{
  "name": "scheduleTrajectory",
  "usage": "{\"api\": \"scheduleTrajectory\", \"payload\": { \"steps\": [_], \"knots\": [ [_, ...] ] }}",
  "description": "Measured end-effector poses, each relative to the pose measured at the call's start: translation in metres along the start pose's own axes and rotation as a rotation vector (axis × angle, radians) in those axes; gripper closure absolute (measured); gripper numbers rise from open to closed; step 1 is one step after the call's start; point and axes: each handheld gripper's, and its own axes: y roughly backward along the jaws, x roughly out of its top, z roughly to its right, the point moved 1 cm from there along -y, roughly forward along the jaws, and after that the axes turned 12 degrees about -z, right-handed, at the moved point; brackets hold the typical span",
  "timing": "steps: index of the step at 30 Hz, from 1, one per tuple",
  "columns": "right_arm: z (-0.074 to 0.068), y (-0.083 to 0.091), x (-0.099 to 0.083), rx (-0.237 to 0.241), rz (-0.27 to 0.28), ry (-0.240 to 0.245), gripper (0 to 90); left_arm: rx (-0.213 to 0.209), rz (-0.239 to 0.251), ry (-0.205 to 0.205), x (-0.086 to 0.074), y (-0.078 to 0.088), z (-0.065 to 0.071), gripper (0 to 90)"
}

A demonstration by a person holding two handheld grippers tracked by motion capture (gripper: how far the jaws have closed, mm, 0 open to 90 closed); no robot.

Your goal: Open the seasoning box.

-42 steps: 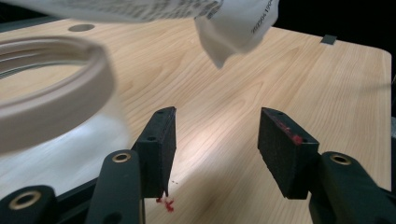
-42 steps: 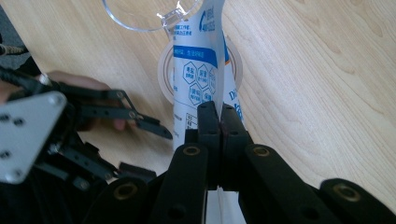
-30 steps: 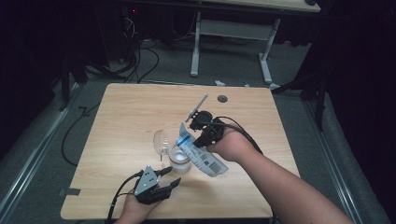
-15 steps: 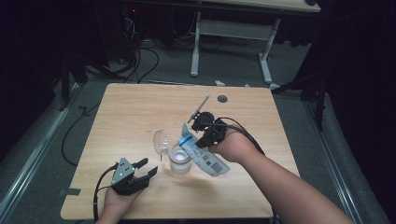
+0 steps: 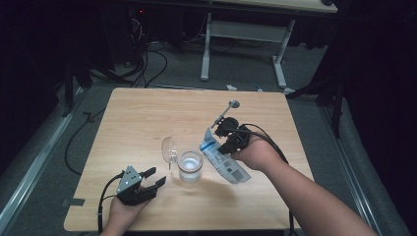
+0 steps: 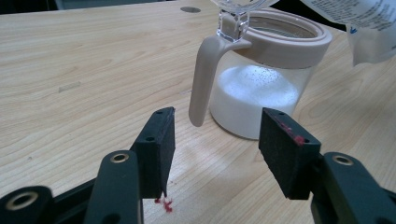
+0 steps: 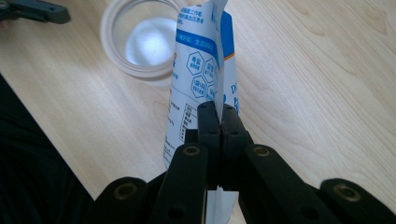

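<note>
Your right tongs (image 5: 222, 132) gripped the pouch (image 5: 223, 160) tilted beside the jar (image 5: 190, 166) on the desk (image 5: 147, 118); white powder already sat inside; your left tongs (image 5: 153, 178) stood open and empty nearby; the lid remained open.

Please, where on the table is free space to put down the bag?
The table is bare on its far left, behind the jar, and at the near right edge beside the bag. It is crowded in the middle: jar, open lid, left tongs.
</note>
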Motion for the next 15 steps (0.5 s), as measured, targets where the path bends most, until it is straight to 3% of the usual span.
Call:
{"api": "scheduleTrajectory", "payload": {
  "steps": [7,9,14,15],
  "knots": [
    [0.018,-0.002,-0.012,-0.013,0.011,-0.048,89.8,0.000,0.003,0.002,0.000,0.001,-0.002,45.9],
    [0.029,-0.004,-0.019,-0.024,0.010,-0.083,89.8,0.000,0.009,0.008,0.000,0.002,-0.002,45.9],
    [0.040,-0.008,-0.029,-0.029,0.008,-0.129,89.7,0.006,0.015,0.024,0.001,0.003,-0.006,45.5],
    [0.043,-0.009,-0.030,-0.035,0.015,-0.118,89.7,0.008,0.018,0.028,0.001,0.004,-0.007,45.4]
  ]
}}
